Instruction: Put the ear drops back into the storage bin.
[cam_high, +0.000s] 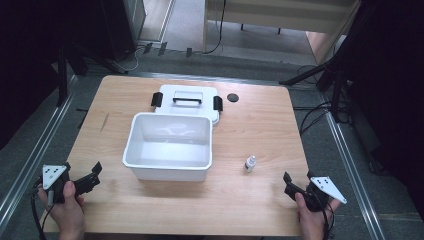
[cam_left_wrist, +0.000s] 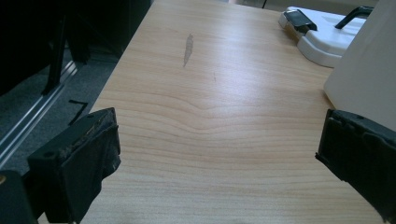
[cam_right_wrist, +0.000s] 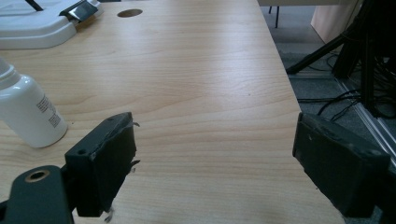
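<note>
A white plastic bin (cam_high: 167, 147) sits open and empty at the middle of the wooden table (cam_high: 260, 130), its flat white lid (cam_high: 187, 100) with black handle and clips lying just behind it at twelve o'clock. A small white bottle (cam_high: 250, 163) stands upright at the bin's three o'clock. The left gripper (cam_high: 87, 181) rests at seven o'clock, jaws spread wide on nothing; the right gripper (cam_high: 295, 189) at five o'clock, likewise gaping.

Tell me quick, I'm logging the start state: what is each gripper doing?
Left gripper: open, holding nothing.
Right gripper: open, holding nothing.
</note>
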